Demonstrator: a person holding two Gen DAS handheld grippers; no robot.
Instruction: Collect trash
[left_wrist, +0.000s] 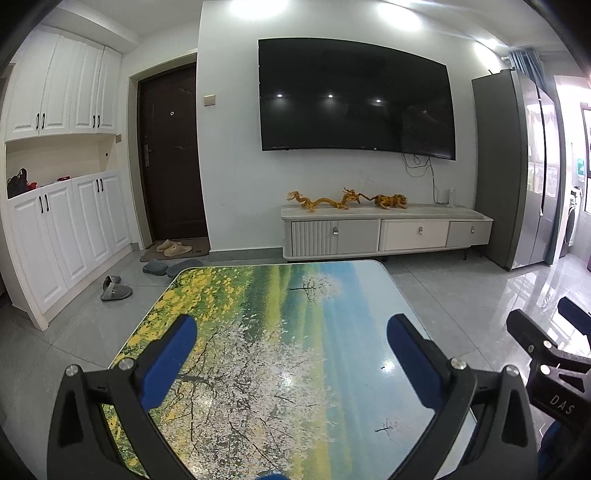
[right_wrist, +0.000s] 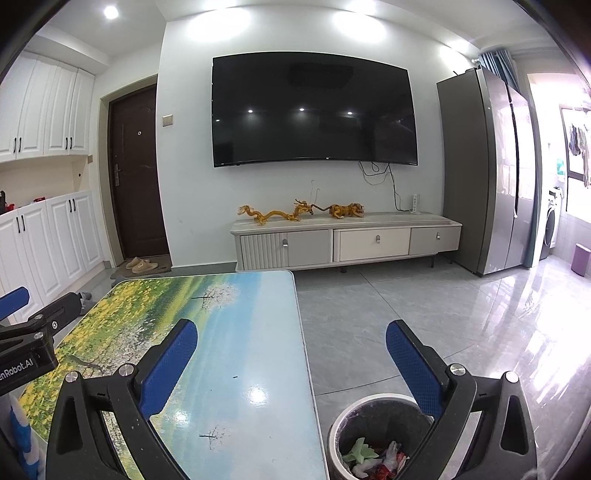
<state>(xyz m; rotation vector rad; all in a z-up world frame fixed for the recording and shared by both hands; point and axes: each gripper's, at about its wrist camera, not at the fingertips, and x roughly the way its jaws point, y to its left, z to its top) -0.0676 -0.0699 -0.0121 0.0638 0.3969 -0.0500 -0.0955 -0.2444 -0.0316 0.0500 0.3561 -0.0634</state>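
A white trash bin (right_wrist: 338, 424) with a dark liner stands on the floor right of the table, under my right gripper. It holds crumpled green, white and red trash (right_wrist: 373, 459). My right gripper (right_wrist: 291, 341) is open and empty, above the table's right edge and the bin. My left gripper (left_wrist: 291, 338) is open and empty over the table (left_wrist: 258, 314), which has a landscape-print top. The right gripper also shows in the left wrist view (left_wrist: 546, 332), and the left gripper shows in the right wrist view (right_wrist: 33, 317).
A TV cabinet (right_wrist: 343, 240) with golden figurines stands by the far wall under a wall TV (right_wrist: 314, 110). A fridge (right_wrist: 487, 177) is at the right, white cupboards (left_wrist: 66, 229) at the left. Slippers (left_wrist: 116, 288) lie on the floor by the door.
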